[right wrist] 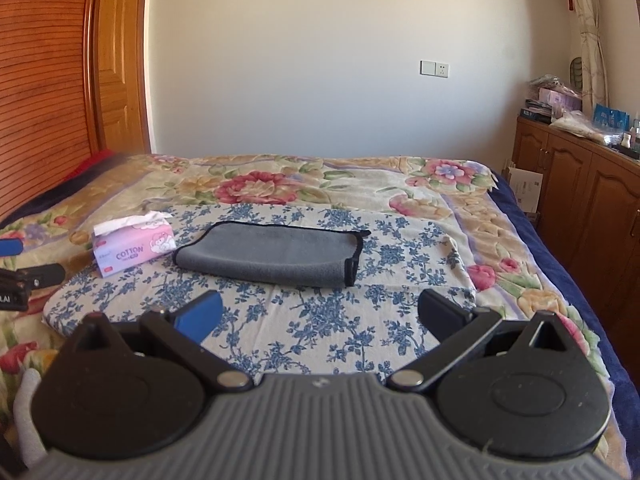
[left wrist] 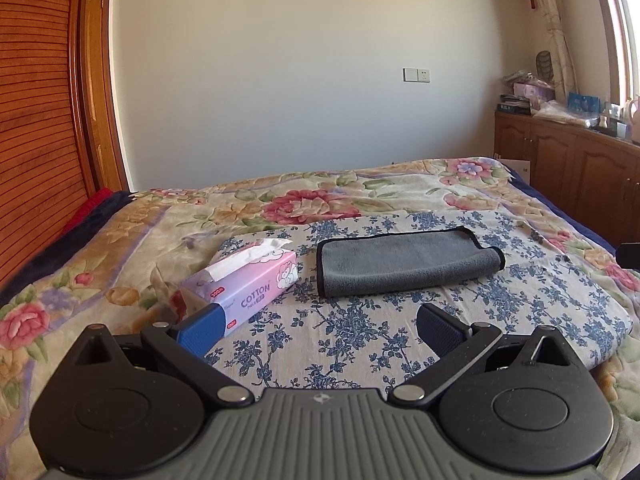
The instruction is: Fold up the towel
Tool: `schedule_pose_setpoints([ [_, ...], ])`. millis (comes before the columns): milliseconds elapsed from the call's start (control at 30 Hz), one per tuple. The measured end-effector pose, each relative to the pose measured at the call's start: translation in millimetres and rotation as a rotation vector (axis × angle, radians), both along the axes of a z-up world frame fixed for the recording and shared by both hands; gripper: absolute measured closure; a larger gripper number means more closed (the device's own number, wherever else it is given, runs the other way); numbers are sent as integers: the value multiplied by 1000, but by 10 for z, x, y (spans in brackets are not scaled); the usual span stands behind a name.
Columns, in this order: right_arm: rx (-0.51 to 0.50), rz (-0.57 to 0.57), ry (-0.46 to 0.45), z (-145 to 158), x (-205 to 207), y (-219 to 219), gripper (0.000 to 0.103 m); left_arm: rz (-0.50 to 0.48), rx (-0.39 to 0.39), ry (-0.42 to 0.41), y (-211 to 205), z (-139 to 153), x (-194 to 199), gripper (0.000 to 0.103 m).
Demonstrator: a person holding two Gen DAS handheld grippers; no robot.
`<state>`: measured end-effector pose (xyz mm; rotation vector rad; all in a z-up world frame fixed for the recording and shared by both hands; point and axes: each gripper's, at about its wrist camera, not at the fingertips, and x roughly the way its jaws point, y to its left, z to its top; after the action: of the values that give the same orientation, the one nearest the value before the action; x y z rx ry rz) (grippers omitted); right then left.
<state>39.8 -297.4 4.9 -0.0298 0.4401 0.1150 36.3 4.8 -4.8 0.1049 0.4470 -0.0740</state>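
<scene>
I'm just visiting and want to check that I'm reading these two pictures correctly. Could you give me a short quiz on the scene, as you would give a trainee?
1. True or false: the grey microfibre towel with black edging lies folded on the blue-flowered white cloth.
2. What lies beside the towel? A) a glass bottle B) a pink soft pack of cotton tissues C) a wooden bowl
3. Fill in: the left hand-held gripper and the right hand-held gripper are both ____, and neither touches the towel.

Key: 1 true; 2 B; 3 open.
</scene>
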Motion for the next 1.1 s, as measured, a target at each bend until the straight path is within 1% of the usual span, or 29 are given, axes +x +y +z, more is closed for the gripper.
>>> schedule_pose_setpoints([
  [133, 12, -7, 4, -42, -8, -19, 0, 8, -4, -4, 17, -31, -23, 0],
  [433, 4, -18, -14, -123, -35, -33, 0, 14, 1, -20, 33, -76, -34, 0],
  [767, -8, -31, -70, -128, -93, -50, 0, 20, 1, -57, 39, -67, -55, 0],
  [1100, 15, -66, -113, -110, -128, -108, 0, 24, 6, -110, 41, -8, -95, 0],
])
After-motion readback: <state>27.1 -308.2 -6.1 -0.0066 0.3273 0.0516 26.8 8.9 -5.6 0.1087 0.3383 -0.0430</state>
